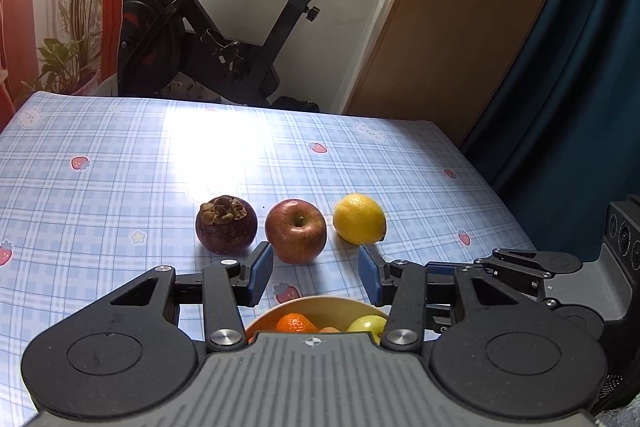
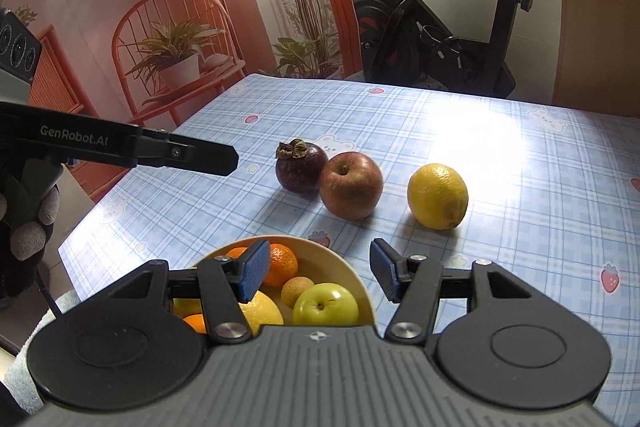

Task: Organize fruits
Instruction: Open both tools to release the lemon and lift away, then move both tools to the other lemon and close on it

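left gripper (image 1: 316,273) fingers standing apart, empty | right gripper (image 2: 318,273) fingers apart, empty | mangosteen (image 1: 226,225), red apple (image 1: 296,231), lemon (image 1: 359,219) sitting on bench (image 1: 100,187)

Counter (image 2: 520,187): covered with a pale blue checked cloth printed with small strawberries, stars and white bunnies; a bright patch of glare lies across its middle.
Mangosteen (image 2: 301,167): dark purple, dried calyx on top, standing on the cloth at the left end of a row of three, touching or nearly touching the red apple.
Red apple (image 2: 351,185): middle of the row, stem dimple up.
Lemon (image 2: 437,195): yellow, right end of the row, apart from the apple.
Bowl (image 2: 340,263): cream, at the near edge, holding tangerines, a green apple, a small tan fruit and yellow fruit.
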`<state>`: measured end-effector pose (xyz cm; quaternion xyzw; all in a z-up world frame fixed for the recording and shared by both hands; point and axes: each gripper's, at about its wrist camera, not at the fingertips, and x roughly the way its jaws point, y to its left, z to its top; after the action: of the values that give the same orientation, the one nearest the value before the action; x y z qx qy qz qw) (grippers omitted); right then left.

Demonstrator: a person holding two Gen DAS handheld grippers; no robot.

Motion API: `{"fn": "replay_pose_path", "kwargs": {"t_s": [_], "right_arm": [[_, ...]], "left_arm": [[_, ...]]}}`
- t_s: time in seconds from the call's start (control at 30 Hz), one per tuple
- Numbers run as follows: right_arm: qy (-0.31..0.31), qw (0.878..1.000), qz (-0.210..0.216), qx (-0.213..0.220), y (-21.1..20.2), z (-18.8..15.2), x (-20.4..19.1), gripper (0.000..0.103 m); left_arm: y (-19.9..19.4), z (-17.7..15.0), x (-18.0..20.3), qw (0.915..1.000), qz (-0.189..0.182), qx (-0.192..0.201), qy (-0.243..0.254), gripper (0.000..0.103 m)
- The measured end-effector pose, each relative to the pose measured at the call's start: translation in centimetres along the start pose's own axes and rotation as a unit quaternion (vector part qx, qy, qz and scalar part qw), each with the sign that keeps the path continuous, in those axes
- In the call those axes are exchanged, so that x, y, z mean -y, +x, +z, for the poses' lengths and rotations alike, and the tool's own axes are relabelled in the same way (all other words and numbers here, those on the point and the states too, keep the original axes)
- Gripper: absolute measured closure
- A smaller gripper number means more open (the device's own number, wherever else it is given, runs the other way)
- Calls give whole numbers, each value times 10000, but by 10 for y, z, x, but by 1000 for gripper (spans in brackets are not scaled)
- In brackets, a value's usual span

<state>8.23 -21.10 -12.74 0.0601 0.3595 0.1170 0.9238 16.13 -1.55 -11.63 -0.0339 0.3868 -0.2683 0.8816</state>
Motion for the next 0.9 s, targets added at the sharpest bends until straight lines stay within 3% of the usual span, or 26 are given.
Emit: {"fn": "replay_pose_path", "kwargs": {"t_s": [0.33,0.57,0.9], "right_arm": [[59,9991,-422,25,16,6,44,44],[-116,9983,-577,54,34,7,61,44],[-137,9994,-325,50,59,10,80,44]], "left_arm": [[26,21,7,9995,218,28,247,49],[54,36,16,9994,167,-115,296,48],[110,52,34,9977,60,-518,425,48]]}}
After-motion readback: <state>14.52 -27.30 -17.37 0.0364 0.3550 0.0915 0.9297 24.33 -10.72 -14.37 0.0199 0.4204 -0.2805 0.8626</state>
